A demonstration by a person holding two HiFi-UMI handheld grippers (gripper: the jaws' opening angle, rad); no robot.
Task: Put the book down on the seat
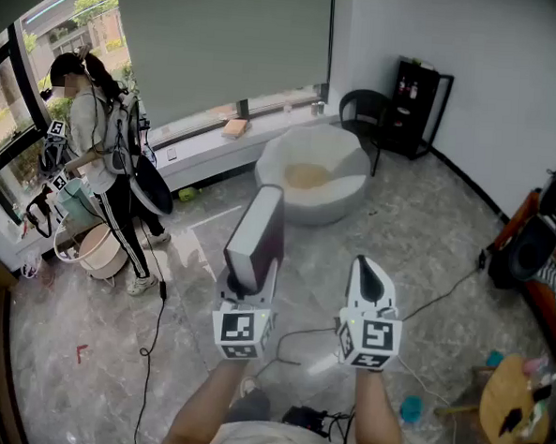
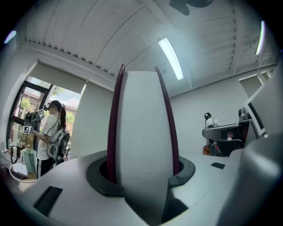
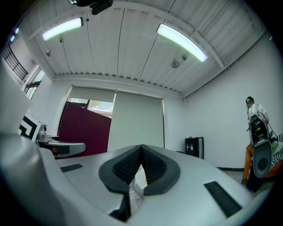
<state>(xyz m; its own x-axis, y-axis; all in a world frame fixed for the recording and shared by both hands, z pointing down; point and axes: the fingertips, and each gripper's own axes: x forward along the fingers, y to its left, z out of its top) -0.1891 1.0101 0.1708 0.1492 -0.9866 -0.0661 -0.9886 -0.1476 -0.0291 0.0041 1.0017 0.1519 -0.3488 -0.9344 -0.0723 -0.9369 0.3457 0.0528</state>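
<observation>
My left gripper (image 1: pixel 251 273) is shut on a thick book (image 1: pixel 255 236) with a maroon cover and a white page edge. It holds the book upright above the floor. In the left gripper view the book (image 2: pixel 141 132) stands between the jaws of the left gripper (image 2: pixel 142 178) and fills the middle. Beyond the book, a round white seat (image 1: pixel 334 154) with a tan cushion stands on the floor by the window. To the right of the book, my right gripper (image 1: pixel 370 274) is shut with nothing in it. The right gripper view shows that gripper (image 3: pixel 140 167) with its pads together and the maroon cover of the book (image 3: pixel 84 130) at left.
A person (image 1: pixel 99 154) with a backpack stands at the left by the window, next to a basket (image 1: pixel 98 250). A black chair (image 1: pixel 365 109) and a black shelf (image 1: pixel 419 103) stand behind the seat. Cables (image 1: pixel 299 344) trail over the marble floor. A wooden stool (image 1: pixel 504 401) is at lower right.
</observation>
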